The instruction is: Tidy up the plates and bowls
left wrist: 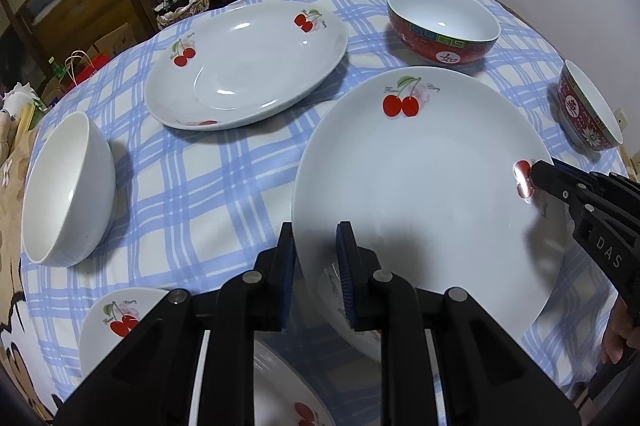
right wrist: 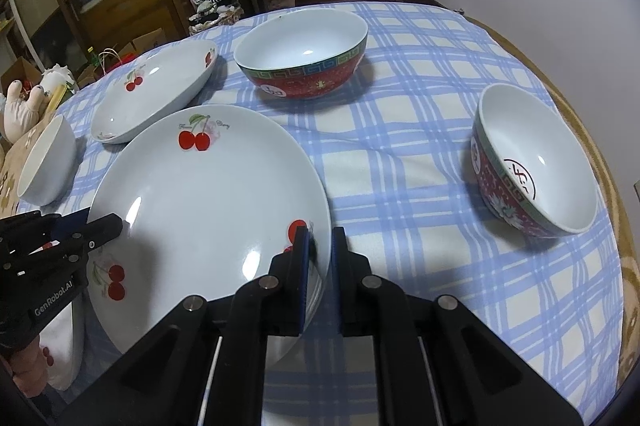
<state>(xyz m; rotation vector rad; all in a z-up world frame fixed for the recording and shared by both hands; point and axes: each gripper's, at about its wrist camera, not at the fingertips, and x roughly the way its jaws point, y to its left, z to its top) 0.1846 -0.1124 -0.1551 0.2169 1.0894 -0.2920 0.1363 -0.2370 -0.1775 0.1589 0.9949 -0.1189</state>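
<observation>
My left gripper (left wrist: 316, 258) and right gripper (right wrist: 320, 258) both pinch the rim of the white round ceramic cherry plate (left wrist: 420, 178). Around this plate, another cherry plate (left wrist: 248, 66) and three bowls wait unsorted.

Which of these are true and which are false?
1. Both grippers grip the same cherry plate. True: the left gripper pinches one edge, the right gripper the opposite edge.
2. The plain white bowl is stacked inside a red bowl. False: it sits alone on the checked tablecloth.
3. Two red patterned bowls are on the table. True: a large one and a smaller one.
4. The large red bowl is full of soup. False: it is empty.
</observation>
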